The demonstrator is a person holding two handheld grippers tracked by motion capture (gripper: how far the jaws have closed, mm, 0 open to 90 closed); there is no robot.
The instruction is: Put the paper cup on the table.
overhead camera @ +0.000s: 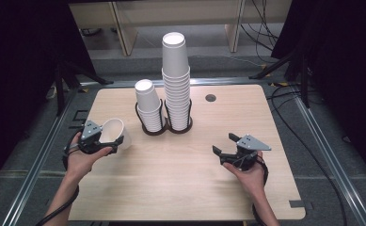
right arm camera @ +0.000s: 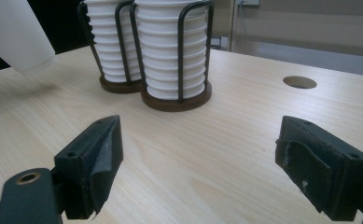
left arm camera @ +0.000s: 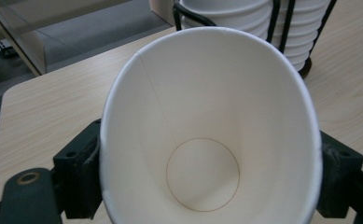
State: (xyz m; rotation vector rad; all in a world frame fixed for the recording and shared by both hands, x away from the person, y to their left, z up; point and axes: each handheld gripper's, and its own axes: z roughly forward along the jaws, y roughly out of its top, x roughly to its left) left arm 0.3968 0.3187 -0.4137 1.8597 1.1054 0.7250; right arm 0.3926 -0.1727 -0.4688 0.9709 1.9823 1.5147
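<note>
my left hand-held gripper [overhead camera: 106, 142] is clamped on a single white paper cup [overhead camera: 115, 133], one jaw pressing each side of its wall, and i hold it just above the left part of the bench [overhead camera: 180, 188], tipped so its open mouth faces back toward me; in the left gripper view i look straight into the cup [left arm camera: 207, 140] and see the round seam of its bottom, with the black jaws squeezed against its sides. my right hand-held gripper [overhead camera: 226, 144] rests low over the right part of the bench, its jaws spread wide with nothing between them, and in the right gripper view only bare wood lies between them. near the back middle of the bench stand two dark wire holders side by side and touching: the shorter stack of cups [overhead camera: 148, 106] in the left one, the taller stack [overhead camera: 176, 80] in the right one. beyond the right holder is a small round hole [overhead camera: 210, 98] in the bench top
</note>
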